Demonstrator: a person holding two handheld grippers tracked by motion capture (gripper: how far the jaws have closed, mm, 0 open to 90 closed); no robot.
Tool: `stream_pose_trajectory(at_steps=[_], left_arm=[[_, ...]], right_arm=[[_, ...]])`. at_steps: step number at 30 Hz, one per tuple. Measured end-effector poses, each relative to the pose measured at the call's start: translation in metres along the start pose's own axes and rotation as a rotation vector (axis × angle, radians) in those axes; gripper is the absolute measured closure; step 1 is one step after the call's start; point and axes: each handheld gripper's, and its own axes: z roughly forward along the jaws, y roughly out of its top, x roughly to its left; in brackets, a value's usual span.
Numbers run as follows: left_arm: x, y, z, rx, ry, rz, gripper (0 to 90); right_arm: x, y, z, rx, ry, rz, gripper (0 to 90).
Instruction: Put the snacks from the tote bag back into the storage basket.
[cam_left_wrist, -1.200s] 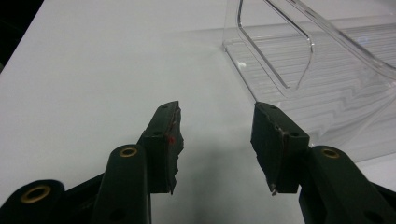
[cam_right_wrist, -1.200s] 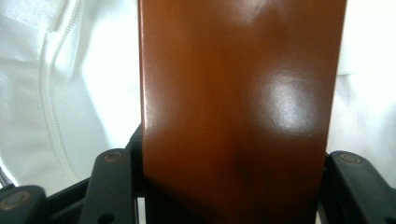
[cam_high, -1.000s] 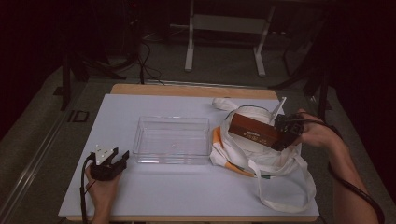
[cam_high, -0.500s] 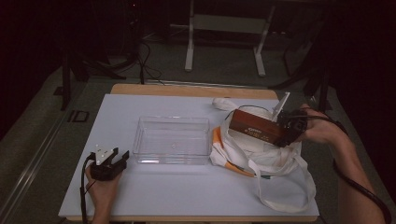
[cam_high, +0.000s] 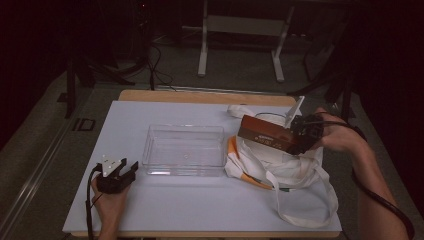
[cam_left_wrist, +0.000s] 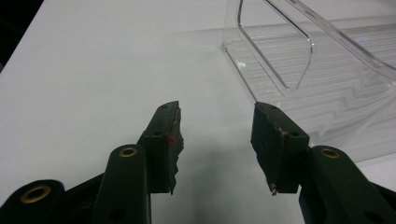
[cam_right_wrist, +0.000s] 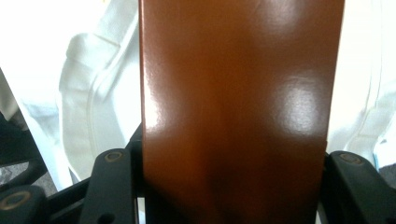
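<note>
Dim, murky surroundings; lit white tabletop (cam_high: 150, 210). Soft glare patches on the brown box (cam_right_wrist: 238, 112), blurred close up. Faint claw shadows.

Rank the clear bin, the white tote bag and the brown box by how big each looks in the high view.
1. white tote bag, spread widest with its straps
2. clear bin, close behind it
3. brown box, smallest; it is lifted in the right tongs, so slightly nearer the camera
</note>
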Motion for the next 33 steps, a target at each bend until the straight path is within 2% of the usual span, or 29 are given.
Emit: stream_pose_trajectory(at_steps=[14, 25, 33], left_arm=[[0.0, 0.0, 0.0, 0.0, -0.001, -0.002, 53.0], [0.0, 0.0, 0.0, -0.001, -0.002, -0.003, 52.9], [0.0, 0.0, 0.0, 0.0, -0.002, -0.003, 52.9]], right_arm=[[0.007, 0.028, 0.0, -0.028, -0.005, -0.053, 43.2], [0.011, 0.042, 0.0, -0.041, 0.005, -0.079, 43.2], [0.015, 0.055, 0.003, -0.032, 0.002, -0.108, 43.2]])
